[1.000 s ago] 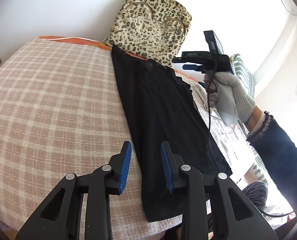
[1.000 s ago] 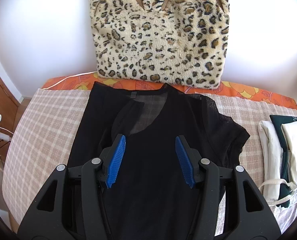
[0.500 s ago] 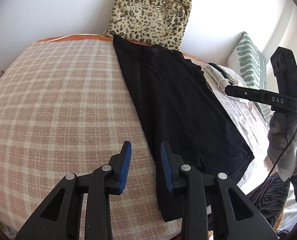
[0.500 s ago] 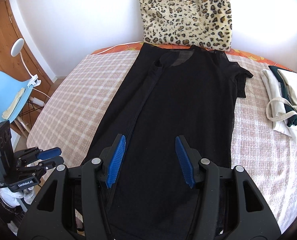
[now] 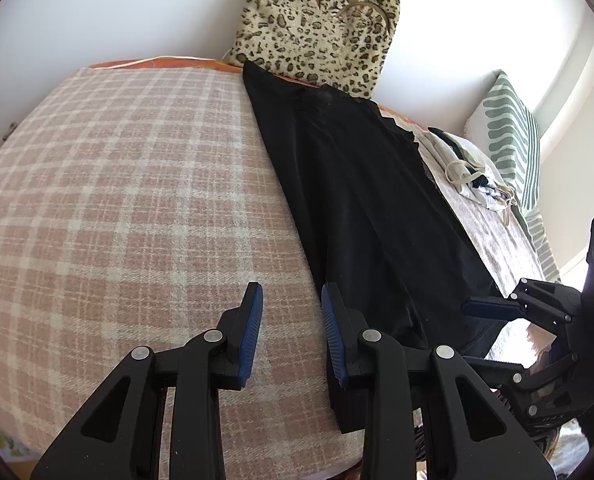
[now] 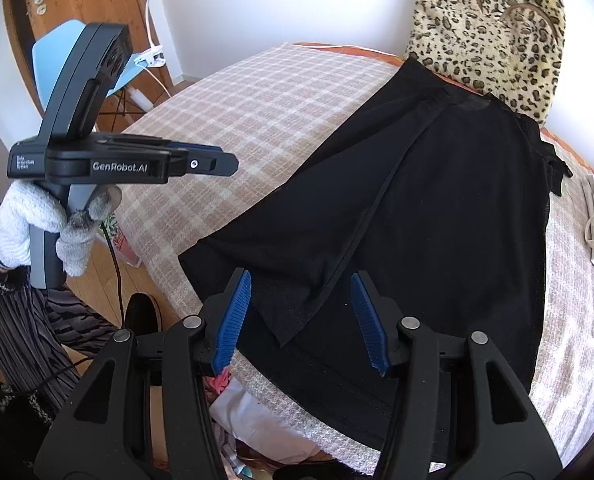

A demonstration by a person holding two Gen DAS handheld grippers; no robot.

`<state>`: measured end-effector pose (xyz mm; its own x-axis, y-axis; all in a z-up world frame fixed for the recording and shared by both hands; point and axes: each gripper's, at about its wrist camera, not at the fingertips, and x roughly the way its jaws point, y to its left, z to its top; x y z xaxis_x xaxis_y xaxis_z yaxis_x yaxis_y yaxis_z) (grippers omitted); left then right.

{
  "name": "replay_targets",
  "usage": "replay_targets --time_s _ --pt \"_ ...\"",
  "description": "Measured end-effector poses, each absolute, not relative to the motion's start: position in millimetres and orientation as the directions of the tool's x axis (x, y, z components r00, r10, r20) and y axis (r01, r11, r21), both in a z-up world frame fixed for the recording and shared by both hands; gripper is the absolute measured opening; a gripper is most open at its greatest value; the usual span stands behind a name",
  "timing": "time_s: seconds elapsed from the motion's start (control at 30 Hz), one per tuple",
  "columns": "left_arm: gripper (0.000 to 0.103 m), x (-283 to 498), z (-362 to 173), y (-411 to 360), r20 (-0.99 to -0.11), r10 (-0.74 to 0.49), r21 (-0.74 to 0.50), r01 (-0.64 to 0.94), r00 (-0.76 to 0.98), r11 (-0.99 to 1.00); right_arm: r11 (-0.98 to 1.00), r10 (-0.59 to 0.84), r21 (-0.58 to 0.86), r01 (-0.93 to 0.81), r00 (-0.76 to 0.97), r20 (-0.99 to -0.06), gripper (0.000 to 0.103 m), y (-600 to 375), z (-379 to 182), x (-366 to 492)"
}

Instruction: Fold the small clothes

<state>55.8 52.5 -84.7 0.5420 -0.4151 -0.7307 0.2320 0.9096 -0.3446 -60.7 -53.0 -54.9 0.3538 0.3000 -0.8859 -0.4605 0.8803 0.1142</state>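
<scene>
Black, thin fabric lies flat on the checked blanket (image 5: 129, 184): it is the black garment (image 6: 437, 208), spread lengthwise from the leopard cushion (image 5: 317, 28) at the wall to the near edge of the bed, with its left side folded over the middle.

The left gripper (image 5: 291, 320) points down at a slant over the blanket, just beside the left edge of the garment. Its blue pads (image 5: 251, 332) stand a little apart and nothing is between them. In the right wrist view a hand in a light knitted glove (image 6: 37, 224) holds this tool by its handle, at the side of the bed, above the wooden floor.

The right gripper (image 6: 301, 316) tilts more steeply down above the near hem of the garment. Its jaws are apart, wider than the left ones, and they hold nothing; the cloth lies under them, not pinched. A pile of light clothes (image 5: 465, 168) lies at the right of the garment, near a striped green pillow (image 5: 509, 136).
</scene>
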Motion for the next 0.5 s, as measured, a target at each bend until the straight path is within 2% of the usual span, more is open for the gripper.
replay_targets --time_s 0.13,0.2,0.23,0.27,0.3,0.37,0.5 --pt "0.029 53.9 -82.0 55.4 -0.726 -0.413 -0.345 0.229 0.55 0.91 0.856 0.258 0.056 -0.513 0.332 -0.907 0.054 -34.3 -71.5 -69.1" --pt "0.029 52.7 -81.0 56.0 -0.723 -0.415 -0.346 0.231 0.552 0.91 0.85 0.237 0.034 -0.526 0.323 -0.916 0.042 -31.4 -78.5 -70.5" --pt "0.029 52.2 -80.8 56.1 -0.723 -0.413 -0.343 0.231 0.553 0.91 0.849 0.221 0.021 -0.527 0.319 -0.922 0.03 -30.7 -81.9 -70.1" --pt "0.029 51.9 -80.7 56.2 -0.724 -0.412 -0.341 0.231 0.554 0.911 0.851 0.207 0.012 -0.525 0.314 -0.927 0.023 -30.2 -85.1 -69.8" --pt "0.029 51.7 -80.7 56.1 -0.724 -0.412 -0.341 0.232 0.554 0.911 0.852 0.203 0.011 -0.524 0.31 -0.929 0.021 -31.2 -86.9 -69.4" --pt "0.029 51.6 -80.8 56.2 -0.724 -0.414 -0.344 0.232 0.551 0.91 0.855 0.203 0.015 -0.519 0.309 -0.929 0.007 -33.6 -88.5 -69.4" --pt "0.029 48.3 -80.3 56.1 -0.727 -0.41 -0.333 0.238 0.551 0.912 0.868 0.184 -0.012 -0.496 0.343 -0.921 0.004 -38.0 -80.2 -74.1"
